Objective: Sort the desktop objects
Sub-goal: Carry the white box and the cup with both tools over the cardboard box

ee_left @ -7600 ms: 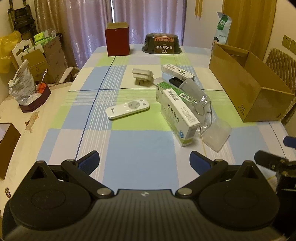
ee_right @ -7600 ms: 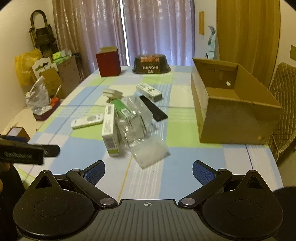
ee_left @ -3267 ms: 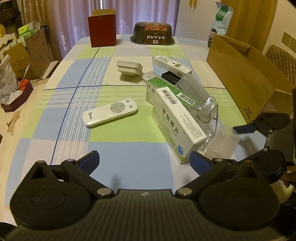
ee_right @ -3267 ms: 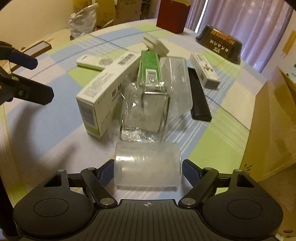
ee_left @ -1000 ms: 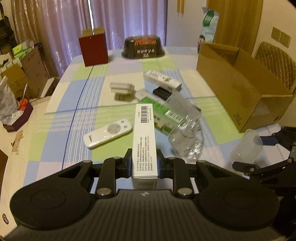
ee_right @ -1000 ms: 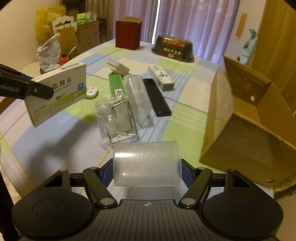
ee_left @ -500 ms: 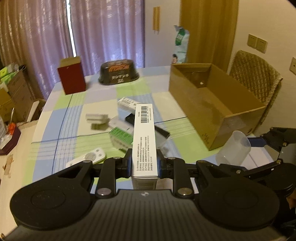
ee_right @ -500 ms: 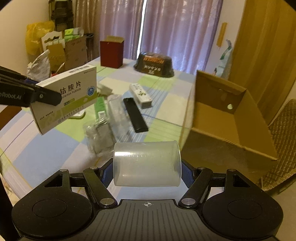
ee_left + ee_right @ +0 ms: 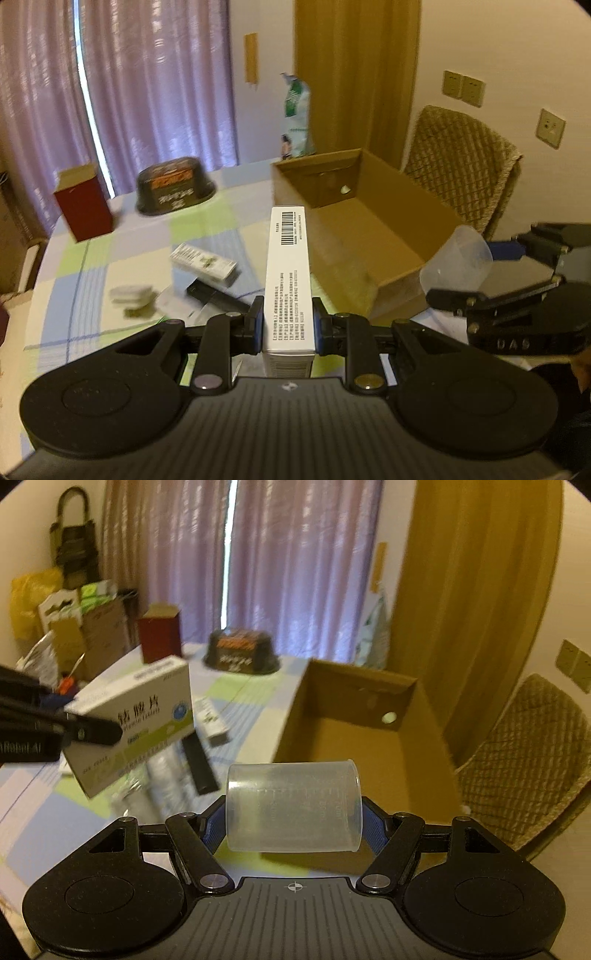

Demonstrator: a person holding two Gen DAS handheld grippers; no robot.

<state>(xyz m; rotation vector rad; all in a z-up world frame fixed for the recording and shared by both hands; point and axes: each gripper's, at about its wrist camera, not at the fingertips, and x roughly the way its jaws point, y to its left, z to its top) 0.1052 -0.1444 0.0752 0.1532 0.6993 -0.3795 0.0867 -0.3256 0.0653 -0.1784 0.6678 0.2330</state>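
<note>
Gripping, left: the left gripper (image 9: pixel 287 328) is clamped on a white medicine box (image 9: pixel 289 280), a finger pressed to each long side; the box points forward, barcode end away from the camera, lifted off the table.
Gripping, right: the right gripper (image 9: pixel 293 821) is clamped on a clear plastic cup (image 9: pixel 293 806) lying sideways across the fingers, rim to the right, held near the box's front wall.
Cardboard box: the open brown cardboard box (image 9: pixel 369 221) sits on the checked table (image 9: pixel 207 229); what shows of its inside holds nothing.
Counts on table: one red box (image 9: pixel 83 201), one dark bowl-shaped pack (image 9: pixel 173 190), one small white carton (image 9: pixel 203 264), one black bar (image 9: pixel 218 295), one white adapter (image 9: pixel 131 295), all blurred.
Beside table: one wicker chair (image 9: pixel 461 166).
</note>
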